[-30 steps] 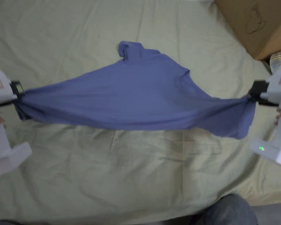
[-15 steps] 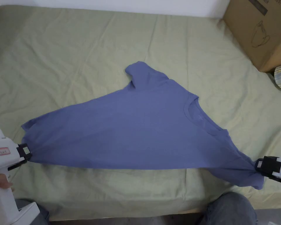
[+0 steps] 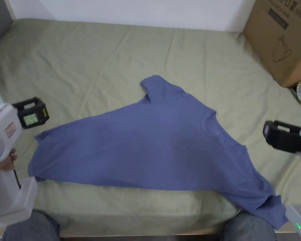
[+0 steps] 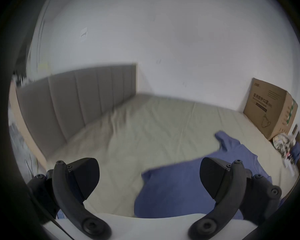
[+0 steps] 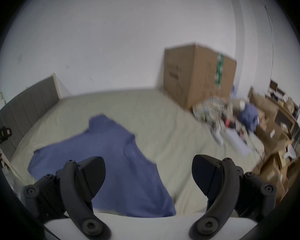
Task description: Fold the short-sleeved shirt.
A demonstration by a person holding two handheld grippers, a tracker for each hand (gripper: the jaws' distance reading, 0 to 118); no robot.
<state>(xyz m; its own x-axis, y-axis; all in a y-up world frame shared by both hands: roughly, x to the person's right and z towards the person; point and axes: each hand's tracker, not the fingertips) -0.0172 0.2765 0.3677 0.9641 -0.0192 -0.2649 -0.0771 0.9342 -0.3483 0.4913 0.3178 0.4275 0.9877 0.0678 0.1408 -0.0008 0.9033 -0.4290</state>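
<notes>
The left gripper (image 3: pixel 32 116) is wide open and holds nothing. The blue shirt (image 3: pixel 153 147) lies flat on the bed (image 3: pixel 84 62), between both grippers. It looks soft and floppy, so grab the edges. The right gripper (image 3: pixel 280 138) is wide open too.

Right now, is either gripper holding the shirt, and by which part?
Nothing is held. The left gripper and right gripper have open jaws, apart from the blue shirt lying on the bed.
</notes>
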